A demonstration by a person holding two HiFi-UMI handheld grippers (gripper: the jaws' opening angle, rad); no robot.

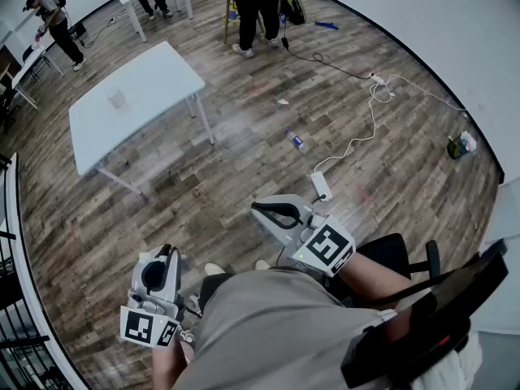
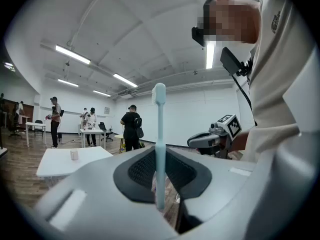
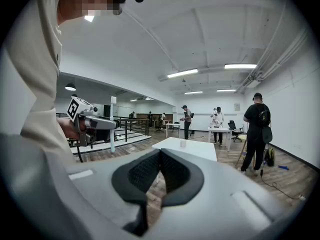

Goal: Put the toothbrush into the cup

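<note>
A light blue toothbrush [image 2: 159, 149] stands upright with its head on top, and my left gripper [image 2: 160, 184] is shut on its handle. In the head view this gripper [image 1: 166, 257] is low at the left, close to my body. My right gripper [image 3: 159, 156] is shut with nothing in it; it is held out over the wooden floor [image 1: 260, 208]. The small pale cup [image 1: 116, 97] stands on a white table [image 1: 154, 71] several steps ahead, far from both grippers. The right gripper view also shows the cup [image 3: 183, 143] and the toothbrush [image 3: 113, 121].
Several people stand at the far tables; one in black [image 3: 257, 134] is near a round table. On the floor lie a white power strip [image 1: 322, 187] with cables and a bottle [image 1: 296, 141]. A black railing [image 1: 10, 299] runs along the left. A black chair [image 1: 410, 258] is behind me.
</note>
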